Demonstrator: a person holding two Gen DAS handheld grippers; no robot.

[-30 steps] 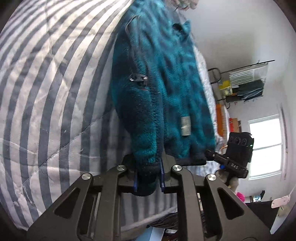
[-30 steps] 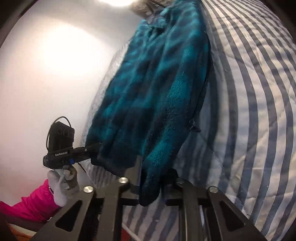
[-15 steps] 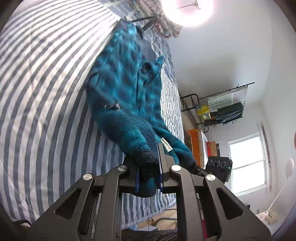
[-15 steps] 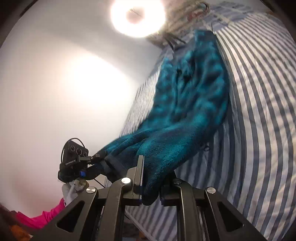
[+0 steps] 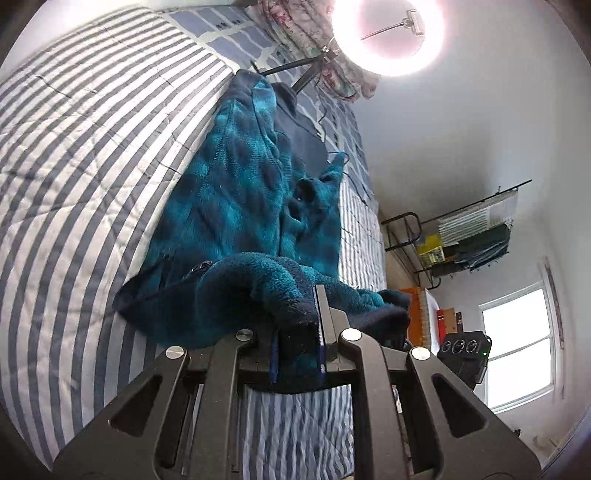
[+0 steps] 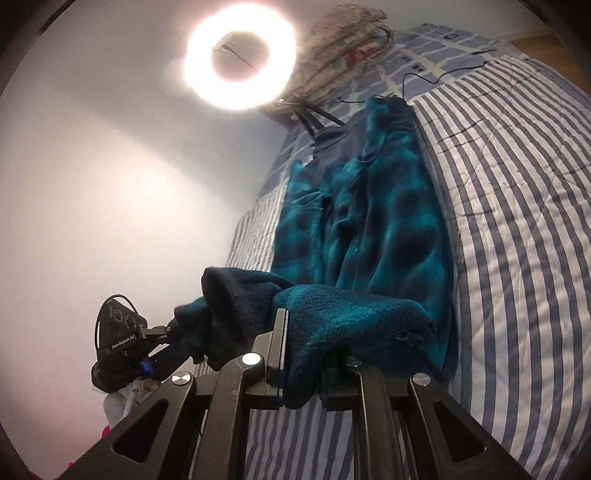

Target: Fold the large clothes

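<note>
A teal fleece jacket point(image 5: 236, 192) lies lengthwise on the striped bed; it also shows in the right wrist view point(image 6: 380, 221). Its near hem is lifted and folded over toward the collar. My left gripper point(image 5: 297, 343) is shut on one hem corner. My right gripper point(image 6: 301, 365) is shut on the other hem corner. Each gripper shows in the other's view: the right one point(image 5: 463, 350) and the left one point(image 6: 122, 343). The hem hangs between them above the bed's near edge.
The blue-and-white striped quilt point(image 5: 74, 155) covers the bed. A ring light point(image 6: 240, 55) on a tripod and floral bedding point(image 6: 343, 33) are at the bed's far end. A rack with clothes point(image 5: 472, 229) and a window point(image 5: 517, 343) are on the right.
Both grippers have carried the hem forward along the bed toward the collar, so the lower jacket now folds over itself. The jacket's upper part has settled flat on the quilt.
</note>
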